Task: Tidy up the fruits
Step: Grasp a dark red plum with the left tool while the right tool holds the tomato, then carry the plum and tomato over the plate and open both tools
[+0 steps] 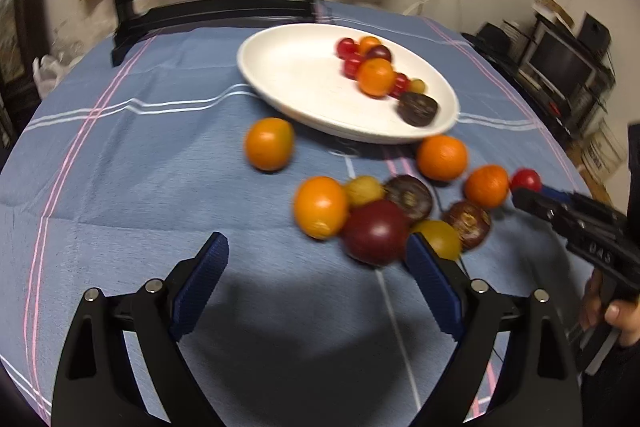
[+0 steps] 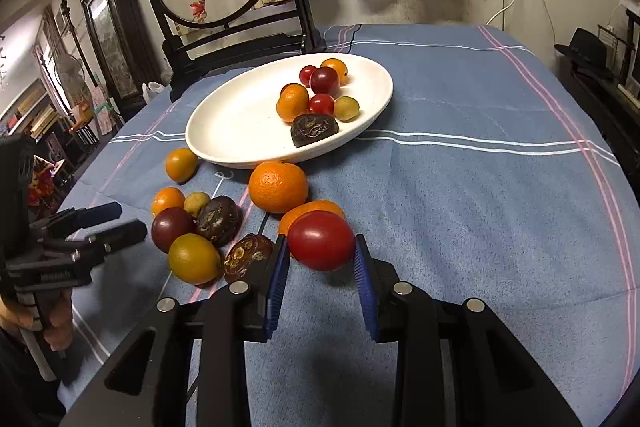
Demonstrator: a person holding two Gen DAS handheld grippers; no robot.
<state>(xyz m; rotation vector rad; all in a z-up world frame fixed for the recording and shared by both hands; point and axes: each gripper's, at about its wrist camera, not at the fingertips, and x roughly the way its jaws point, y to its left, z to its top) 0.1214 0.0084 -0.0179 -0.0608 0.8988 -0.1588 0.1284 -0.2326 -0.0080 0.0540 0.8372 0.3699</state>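
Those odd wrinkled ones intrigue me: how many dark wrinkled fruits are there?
3. One dark wrinkled fruit on the white plate; two on the blue tablecloth in the loose pile, a rear one and a front one. Others may be hidden.

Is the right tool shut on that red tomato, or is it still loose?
Shut on it. In the right wrist view the right tool has both blue pads against the sides of the red tomato, near the oranges on the cloth.

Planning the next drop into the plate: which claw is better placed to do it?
Right. The right claw is already shut on a red tomato, with the white plate just ahead; the left claw is open and holds nothing.
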